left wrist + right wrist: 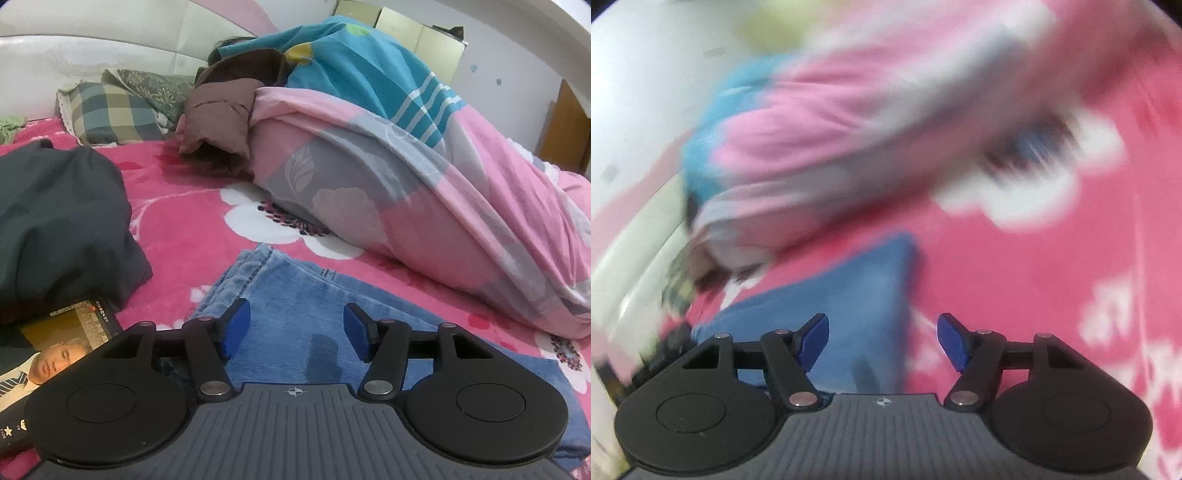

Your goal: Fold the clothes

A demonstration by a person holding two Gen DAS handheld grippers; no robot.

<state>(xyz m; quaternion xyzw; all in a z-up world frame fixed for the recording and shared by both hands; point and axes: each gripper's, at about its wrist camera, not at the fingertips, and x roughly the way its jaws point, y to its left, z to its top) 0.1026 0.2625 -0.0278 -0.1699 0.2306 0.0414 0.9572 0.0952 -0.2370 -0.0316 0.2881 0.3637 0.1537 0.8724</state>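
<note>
My left gripper [295,332] and right gripper [882,341] are both spread and hold nothing above the soft, floppy blue jeans [295,288] low in the middle, so I would pinch the thick seam edge, and only the sharp left view shows the dark cloth pile [62,221].

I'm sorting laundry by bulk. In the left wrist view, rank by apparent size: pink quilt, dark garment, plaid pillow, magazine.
1. pink quilt
2. dark garment, though nearness to the camera inflates it
3. plaid pillow and magazine: look alike, partly hidden, unranked
</note>
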